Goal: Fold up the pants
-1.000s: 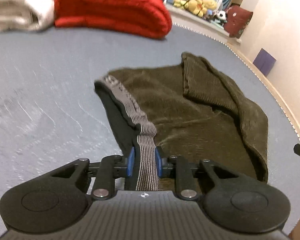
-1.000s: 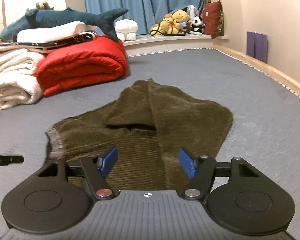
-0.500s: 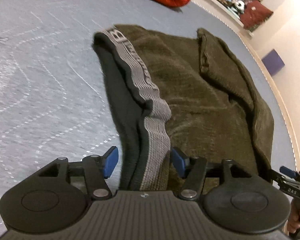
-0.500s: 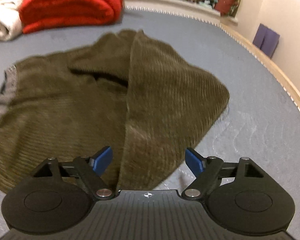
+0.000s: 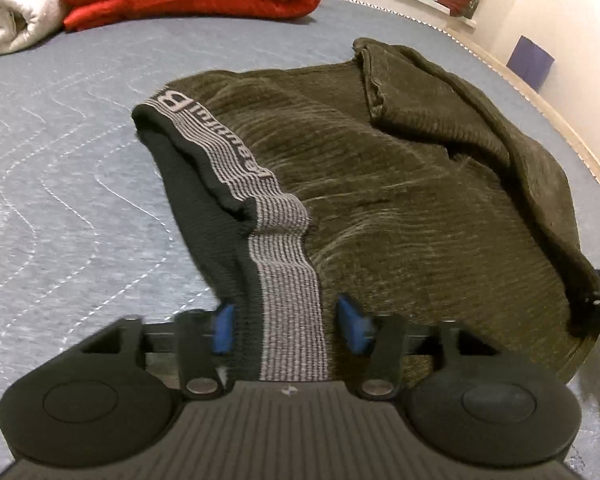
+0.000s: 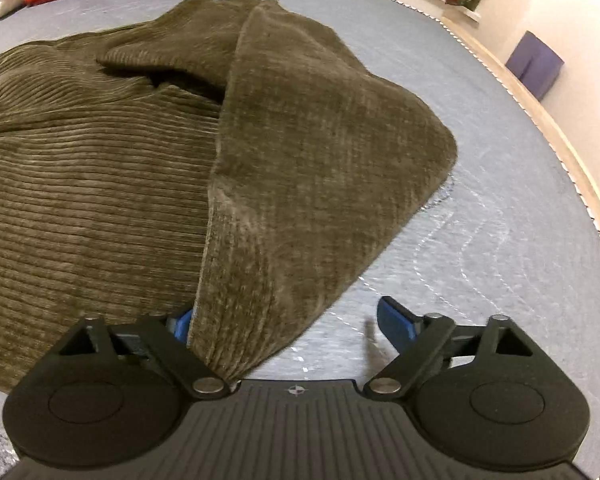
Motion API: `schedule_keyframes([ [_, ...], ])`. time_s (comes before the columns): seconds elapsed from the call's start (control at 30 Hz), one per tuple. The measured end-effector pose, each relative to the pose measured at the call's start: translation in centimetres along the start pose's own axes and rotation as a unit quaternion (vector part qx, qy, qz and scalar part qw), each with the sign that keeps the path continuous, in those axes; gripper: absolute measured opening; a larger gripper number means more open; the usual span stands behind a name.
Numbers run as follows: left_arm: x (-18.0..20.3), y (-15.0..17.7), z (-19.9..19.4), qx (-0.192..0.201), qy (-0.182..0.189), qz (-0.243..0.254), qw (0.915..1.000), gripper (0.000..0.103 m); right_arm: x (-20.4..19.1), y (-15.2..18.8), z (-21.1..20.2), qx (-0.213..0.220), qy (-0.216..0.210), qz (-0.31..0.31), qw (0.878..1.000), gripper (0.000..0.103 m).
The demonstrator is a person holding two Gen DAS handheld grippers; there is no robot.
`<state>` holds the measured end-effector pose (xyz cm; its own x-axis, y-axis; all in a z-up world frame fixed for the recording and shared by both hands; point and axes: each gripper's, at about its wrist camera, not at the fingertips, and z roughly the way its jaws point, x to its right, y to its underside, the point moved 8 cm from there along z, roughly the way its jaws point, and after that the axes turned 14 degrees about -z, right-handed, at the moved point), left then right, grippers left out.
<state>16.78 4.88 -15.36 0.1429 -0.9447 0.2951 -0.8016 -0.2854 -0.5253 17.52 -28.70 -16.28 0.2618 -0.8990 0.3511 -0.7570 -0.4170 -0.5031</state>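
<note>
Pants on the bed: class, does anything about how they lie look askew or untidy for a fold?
Yes. The pants lie bunched rather than flat: one flap folds diagonally across them, and the waistband is twisted, its dark lining turned outward.

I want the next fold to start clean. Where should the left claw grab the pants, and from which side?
Probably the grey striped waistband, coming in from the near edge along the band. It is a flat, firm strip that runs straight between the open fingers of the left claw, so closing there should pinch the pants without bunching the soft corduroy.
</note>
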Motion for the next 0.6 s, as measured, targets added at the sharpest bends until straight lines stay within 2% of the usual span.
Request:
schedule_keyframes([
  [0.03,-0.1,-0.1,-0.3,0.000,0.007,-0.002,1.0000,0.040,0.0,0.1,-0.2,0.002,-0.008,0.002,1.000,0.058],
  [0.07,-0.1,-0.2,-0.6,0.002,0.015,-0.004,0.9999,0.038,0.0,0.1,-0.4,0.002,-0.021,0.005,1.000,0.038],
  [0.1,-0.1,-0.3,-1.1,0.005,0.021,-0.005,0.9998,0.033,-0.1,0.2,-0.7,0.004,-0.033,0.008,0.999,0.027],
  [0.13,-0.1,-0.4,-1.6,0.008,0.026,-0.003,0.9996,0.030,-0.2,0.2,-1.0,0.005,-0.037,0.007,0.999,0.026],
  [0.2,0.2,-0.6,-3.0,0.020,0.040,0.002,0.9990,0.029,-0.3,0.3,-1.8,0.013,-0.035,0.000,0.999,0.015],
  [0.27,0.2,-1.0,-4.7,0.033,0.049,0.001,0.9983,0.027,-0.4,0.1,-3.4,0.034,-0.037,-0.003,0.999,0.010],
  [0.37,-0.9,-1.5,-7.0,0.049,0.050,-0.009,0.9975,0.025,-0.7,-0.4,-5.5,0.062,-0.045,-0.009,0.997,0.008],
  [0.5,-4.7,-1.7,-10.1,0.042,0.039,-0.056,0.9968,0.024,-2.7,-0.5,-8.5,0.095,-0.112,-0.016,0.989,0.008],
  [0.6,-8.1,-0.9,-12.6,0.028,0.010,-0.068,0.9972,0.024,-6.1,0.0,-11.0,0.114,-0.185,-0.067,0.974,0.008],
])
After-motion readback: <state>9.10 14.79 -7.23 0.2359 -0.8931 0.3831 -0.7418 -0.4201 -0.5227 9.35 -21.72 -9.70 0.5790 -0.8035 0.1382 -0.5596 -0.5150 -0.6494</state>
